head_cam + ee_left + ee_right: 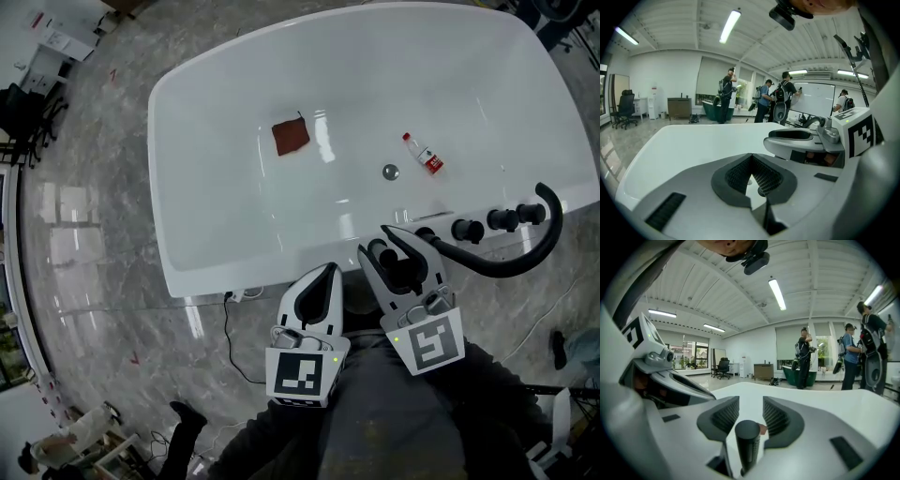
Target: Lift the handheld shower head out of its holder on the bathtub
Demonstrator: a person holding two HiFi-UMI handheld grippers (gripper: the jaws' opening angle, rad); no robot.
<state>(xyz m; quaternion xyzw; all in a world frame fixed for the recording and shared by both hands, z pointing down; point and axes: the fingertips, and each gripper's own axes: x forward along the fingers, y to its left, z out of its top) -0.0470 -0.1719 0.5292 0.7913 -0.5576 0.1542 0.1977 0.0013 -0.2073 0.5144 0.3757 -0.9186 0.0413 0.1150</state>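
The white bathtub (216, 253) fills the upper head view. At its near rim the black shower head handle (401, 266) stands upright between the jaws of my right gripper (386, 242), and its black hose (548, 239) curves off to the right. In the right gripper view the handle (747, 441) rises between the ribbed pads, which stand apart on either side without pressing it; the right gripper (751, 411) is open. My left gripper (329, 272) hovers just left of it at the tub's edge, pads meeting with nothing between them (751, 164).
Black tap knobs (467, 229) sit in a row on the rim to the right. Inside the tub lie a brown cloth (291, 137), a small bottle (424, 154) and the drain (390, 172). A cable (230, 328) trails on the marble floor. People stand far off.
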